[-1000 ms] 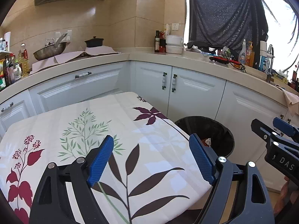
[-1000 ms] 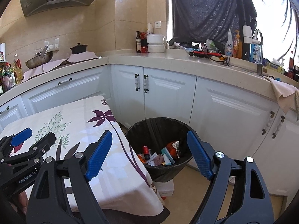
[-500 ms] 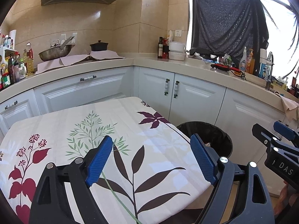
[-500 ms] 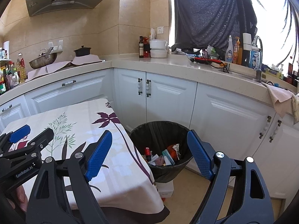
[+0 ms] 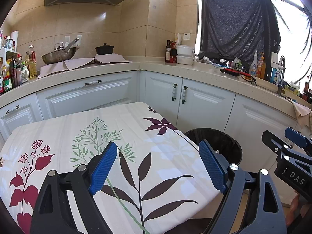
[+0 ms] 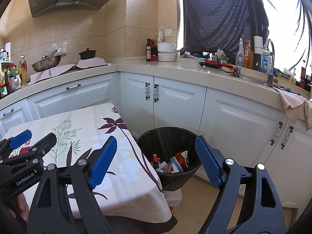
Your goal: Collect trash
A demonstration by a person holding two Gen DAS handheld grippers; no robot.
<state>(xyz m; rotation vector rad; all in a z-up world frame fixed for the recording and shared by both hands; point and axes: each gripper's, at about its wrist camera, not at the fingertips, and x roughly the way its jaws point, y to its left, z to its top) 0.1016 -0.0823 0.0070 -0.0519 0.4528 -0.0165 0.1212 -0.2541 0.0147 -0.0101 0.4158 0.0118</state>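
Observation:
A black-lined trash bin (image 6: 169, 136) stands on the floor at the right end of the table, against the white cabinets. Several wrappers and small packets (image 6: 173, 164) lie inside it. In the left wrist view only the bin's rim (image 5: 214, 134) shows past the table corner. My left gripper (image 5: 158, 156) hovers open over the floral tablecloth (image 5: 124, 128) with nothing between its blue pads. My right gripper (image 6: 156, 150) is open and empty too, above the table's end and the bin. Each gripper shows in the other's view: the right gripper (image 5: 288, 150) and the left gripper (image 6: 29, 144).
White cabinets (image 6: 175, 101) and a beige counter (image 6: 185, 68) wrap around the table and bin. On the counter stand a wok (image 5: 58, 55), a black pot (image 5: 104, 49), bottles and white containers (image 6: 165, 52). A small white box (image 6: 173, 198) sits on the floor under the bin.
Almost nothing: the scene sits slightly lower in both views. Both grippers stay open and empty.

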